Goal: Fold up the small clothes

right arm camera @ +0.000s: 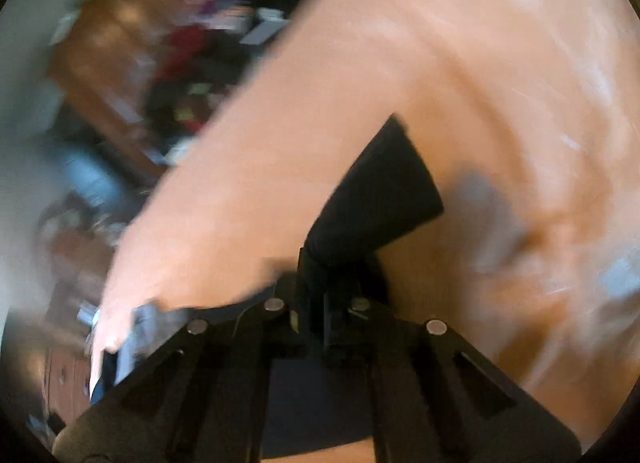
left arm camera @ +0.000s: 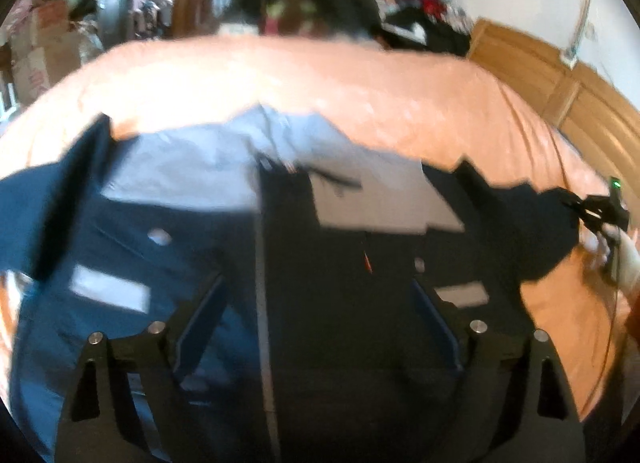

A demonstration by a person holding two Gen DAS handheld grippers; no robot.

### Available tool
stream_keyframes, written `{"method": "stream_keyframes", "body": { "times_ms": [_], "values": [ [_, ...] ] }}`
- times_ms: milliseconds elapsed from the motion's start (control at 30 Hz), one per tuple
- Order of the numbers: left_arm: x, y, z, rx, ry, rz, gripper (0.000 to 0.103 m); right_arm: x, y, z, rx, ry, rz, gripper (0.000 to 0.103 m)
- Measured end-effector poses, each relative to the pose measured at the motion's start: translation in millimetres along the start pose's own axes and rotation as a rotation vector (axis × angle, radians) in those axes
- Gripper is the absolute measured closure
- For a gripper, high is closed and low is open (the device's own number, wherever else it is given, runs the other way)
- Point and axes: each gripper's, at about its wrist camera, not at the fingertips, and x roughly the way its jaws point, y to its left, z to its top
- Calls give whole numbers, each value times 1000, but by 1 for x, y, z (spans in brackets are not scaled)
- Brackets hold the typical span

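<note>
Black fingers (left arm camera: 192,327) of the left claw (left arm camera: 320,303) stand wide apart over a dark jacket (left arm camera: 340,263) spread on the bed (left arm camera: 320,75), gripping nothing. Its grey lining (left arm camera: 192,167) shows at the far side. At the right edge of the left view, the right claw (left arm camera: 600,211) holds the jacket's sleeve (right arm camera: 376,191). Its own blurred view shows its fingers (right arm camera: 312,303) closed on that black cloth above the peach sheet (right arm camera: 480,63).
</note>
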Motion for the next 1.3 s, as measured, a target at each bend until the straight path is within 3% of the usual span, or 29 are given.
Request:
{"method": "stream_keyframes", "body": {
  "times_ms": [100, 267, 333, 367, 433, 467, 567, 633, 800, 867, 900, 933, 1000, 1100, 1200, 1300],
  "values": [
    [-33, 28, 14, -36, -78, 26, 11, -4, 116, -33, -99, 4, 187, 100],
    [-83, 81, 17, -117, -148, 69, 11, 42, 298, -125, -232, 133, 437, 100],
    [-97, 95, 15, -123, -160, 93, 11, 70, 354, -167, -277, 203, 479, 98],
    [-106, 106, 14, -126, -164, 114, 11, 87, 380, -194, -306, 252, 493, 91],
    [-115, 124, 11, -138, -158, 131, 10, 114, 413, -237, -364, 378, 475, 79],
    [-117, 131, 9, -142, -152, 136, 10, 117, 423, -258, -398, 413, 451, 77],
    [-115, 152, 2, -146, -128, 140, 9, 93, 422, -279, -432, 403, 472, 70],
    [-106, 161, -3, -155, -106, 130, 9, 73, 406, -275, -434, 370, 475, 64],
    [-55, 170, -12, -198, -2, 13, 10, 37, 319, -261, -361, 319, 334, 58],
    [-33, 171, -12, -216, 47, -39, 16, 27, 282, -266, -312, 324, 265, 57],
    [-22, 174, -10, -237, 69, -62, 24, 25, 267, -270, -282, 336, 242, 57],
    [-18, 177, -10, -257, 74, -71, 31, 24, 256, -274, -266, 351, 223, 57],
    [-18, 195, -7, -352, 41, -85, 32, 15, 242, -284, -268, 365, 190, 57],
    [-49, 232, -3, -435, -69, -39, 30, 5, 229, -292, -256, 392, 164, 57],
    [-96, 305, -11, -532, -174, 62, 10, 3, 233, -294, -257, 400, 144, 51],
    [-114, 379, -29, -665, -169, 157, 8, 20, 242, -294, -252, 407, 148, 45]
  ]
}}
